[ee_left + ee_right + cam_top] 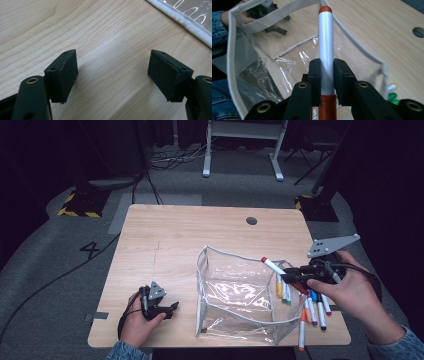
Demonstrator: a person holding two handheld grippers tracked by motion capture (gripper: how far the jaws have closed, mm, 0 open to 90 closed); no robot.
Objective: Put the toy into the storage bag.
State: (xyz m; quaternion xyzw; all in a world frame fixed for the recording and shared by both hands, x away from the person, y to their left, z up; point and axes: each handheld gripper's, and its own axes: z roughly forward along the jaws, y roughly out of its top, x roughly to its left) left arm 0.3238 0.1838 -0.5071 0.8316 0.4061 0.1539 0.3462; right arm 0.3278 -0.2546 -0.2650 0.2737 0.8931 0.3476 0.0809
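The right gripper point(292, 279) is squeezed tight on a white marker point(276, 269) with a red cap. In the right gripper view, the 2 black jaws press on both sides of the marker point(326, 45), and the marker sticks straight out past them, with its small red tip far from the jaws. In the high view, the marker is held up above the right edge of the clear bag point(240, 295), and its tip points up and to the left, over the bag's open top. The bag stands on the wooden table point(175, 235) with its white trim all around. More markers point(312, 312) lie in a pile on the table just beside the bag, under the right hand. The left gripper point(167, 310) rests low on the table to the left of the bag, and its jaws stand wide apart with nothing between them, just bare wood.
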